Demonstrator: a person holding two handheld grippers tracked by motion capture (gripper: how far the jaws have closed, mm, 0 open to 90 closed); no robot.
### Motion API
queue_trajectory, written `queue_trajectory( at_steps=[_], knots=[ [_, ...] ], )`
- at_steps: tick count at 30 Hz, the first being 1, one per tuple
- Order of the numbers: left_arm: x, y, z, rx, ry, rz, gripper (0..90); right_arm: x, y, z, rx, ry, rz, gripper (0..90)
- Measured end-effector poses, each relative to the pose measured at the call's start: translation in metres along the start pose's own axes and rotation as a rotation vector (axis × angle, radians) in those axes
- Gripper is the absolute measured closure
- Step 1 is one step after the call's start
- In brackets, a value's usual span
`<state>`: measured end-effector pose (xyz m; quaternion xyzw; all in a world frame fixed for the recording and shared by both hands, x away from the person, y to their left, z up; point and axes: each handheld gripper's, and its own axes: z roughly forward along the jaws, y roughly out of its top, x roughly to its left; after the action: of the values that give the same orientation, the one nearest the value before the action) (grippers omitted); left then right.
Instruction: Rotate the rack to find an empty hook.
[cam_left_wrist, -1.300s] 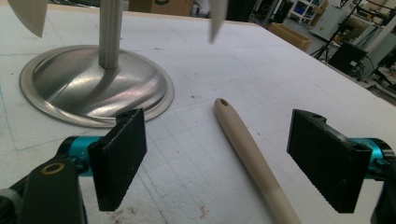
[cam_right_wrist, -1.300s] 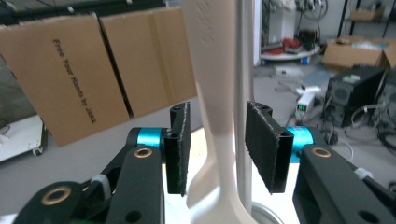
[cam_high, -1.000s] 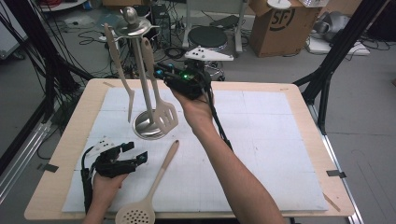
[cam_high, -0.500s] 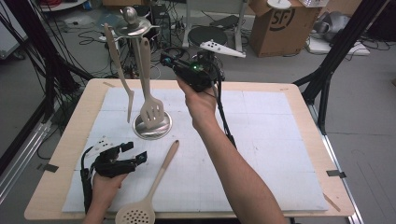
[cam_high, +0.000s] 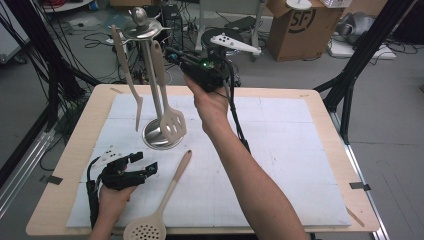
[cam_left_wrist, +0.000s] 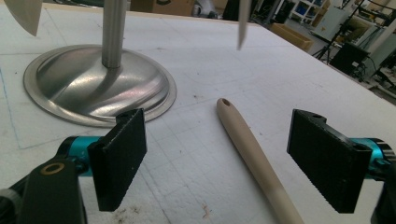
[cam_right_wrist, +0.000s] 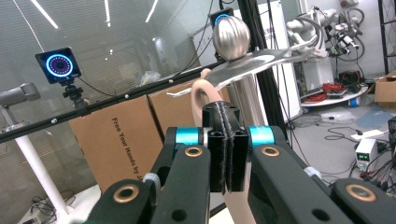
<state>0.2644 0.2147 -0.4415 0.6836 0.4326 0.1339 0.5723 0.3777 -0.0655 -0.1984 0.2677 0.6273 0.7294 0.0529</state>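
Note:
A steel utensil stand (cam_high: 161, 136) rises at the back left of the mat, with a ball on its top plate (cam_right_wrist: 232, 38). A beige fork (cam_high: 131, 82) hangs from its left side. My right gripper (cam_high: 172, 54) is shut on the handle of a beige slotted spatula (cam_high: 173, 125), just under the handle's loop (cam_right_wrist: 203, 95). The loop sits right against an arm of the top plate; I cannot tell if it is hooked. A beige skimmer (cam_high: 165, 197) lies on the mat. My left gripper (cam_high: 149, 169) rests open, with the skimmer handle (cam_left_wrist: 252, 154) between its jaws, untouched.
The stand's round base (cam_left_wrist: 93, 84) lies just left of my left gripper's jaws. A white mat (cam_high: 300, 165) covers the wooden table. Cardboard boxes (cam_high: 295, 27), cables and black tripod legs (cam_high: 357, 70) stand beyond the far edge.
My right gripper has risen and moved away, swinging the spatula from a lean to nearly upright, its loop now at the stand's top plate. The left gripper and skimmer have stayed put.

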Motion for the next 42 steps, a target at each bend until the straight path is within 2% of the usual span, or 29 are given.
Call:
queue_trajectory(
  at_steps=[11, 15, 21, 26, 30, 35, 42],
  knots=[
    [0.0, -0.001, 0.0, 0.003, 0.003, -0.003, 20.5, 0.002, 0.004, 0.007, 0.005, 0.0, 0.002, 89.9],
    [0.001, -0.001, 0.0, 0.001, 0.0, -0.005, 20.5, 0.006, 0.005, 0.01, 0.019, -0.011, -0.031, 89.9],
    [0.001, 0.0, -0.001, -0.003, -0.001, -0.008, 20.4, 0.011, 0.006, 0.011, 0.012, 0.0, -0.038, 90.0],
    [0.0, 0.0, 0.0, -0.001, -0.003, -0.004, 20.4, 0.008, 0.007, 0.013, 0.017, -0.006, -0.024, 90.0],
    [0.0, 0.0, -0.001, -0.004, -0.002, -0.007, 20.5, 0.009, 0.008, 0.016, 0.024, -0.008, -0.033, 90.0],
    [0.001, 0.0, -0.001, -0.005, 0.0, -0.007, 20.5, 0.006, 0.009, 0.018, 0.008, -0.011, -0.013, 90.0],
    [0.001, 0.0, -0.001, -0.005, 0.0, -0.007, 20.5, 0.006, 0.014, 0.019, -0.001, -0.02, -0.011, 90.0]
  ],
)
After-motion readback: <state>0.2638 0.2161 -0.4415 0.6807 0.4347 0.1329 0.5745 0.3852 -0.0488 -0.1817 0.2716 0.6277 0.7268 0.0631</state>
